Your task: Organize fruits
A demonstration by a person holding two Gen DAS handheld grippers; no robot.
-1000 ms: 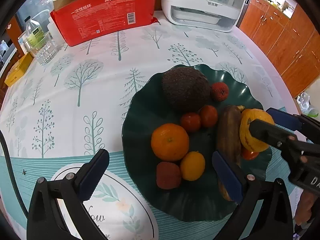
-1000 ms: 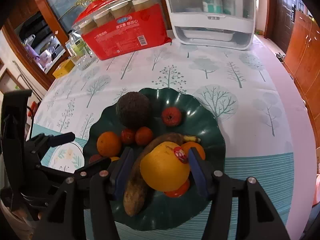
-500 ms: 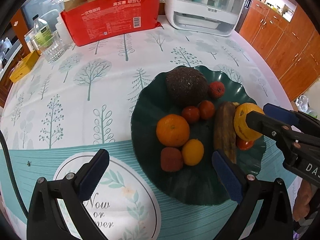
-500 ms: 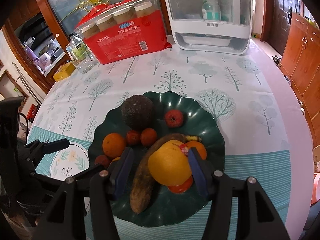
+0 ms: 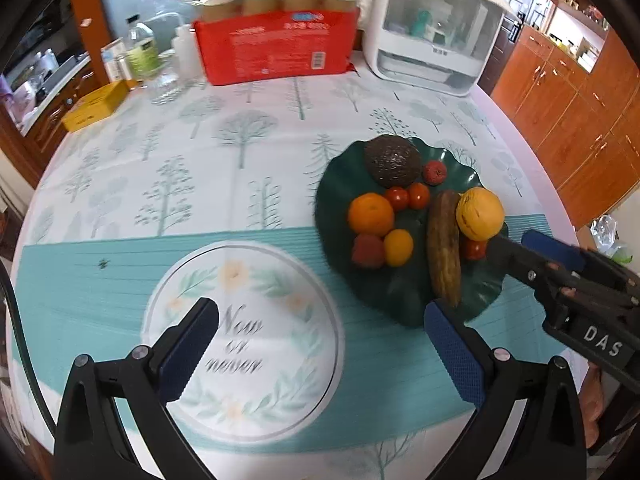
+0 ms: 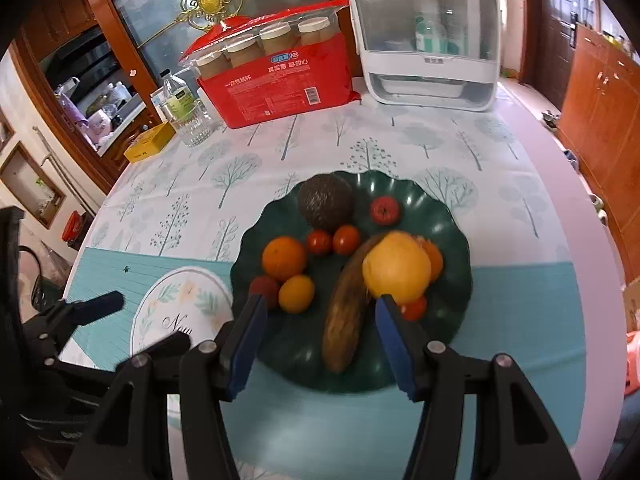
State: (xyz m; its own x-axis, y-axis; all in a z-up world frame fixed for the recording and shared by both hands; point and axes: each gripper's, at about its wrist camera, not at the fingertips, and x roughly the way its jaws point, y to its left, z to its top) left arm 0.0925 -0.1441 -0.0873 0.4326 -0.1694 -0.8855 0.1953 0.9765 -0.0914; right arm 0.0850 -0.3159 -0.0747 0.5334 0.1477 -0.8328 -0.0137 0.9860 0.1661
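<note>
Tree-printed tablecloth [image 5: 240, 140] covers the table, and far left sits a yellow box [image 5: 94, 105], then a bottle [image 6: 176, 98] whose label is too blurred to read, and here's a red pack of jars [image 6: 276, 80] with Chinese print and a barcode, beside a white cabinet [image 6: 432, 40]. Nearer us, left gripper [image 5: 320, 344] spreads wide and empty over a round emblem [image 5: 244, 336] reading "Now or never". Further right, fruits fill the green plate [image 6: 452, 236], and right gripper [image 6: 316, 344], lettered "DAS", gapes empty above the banana [image 6: 348, 312], touching nothing.
</note>
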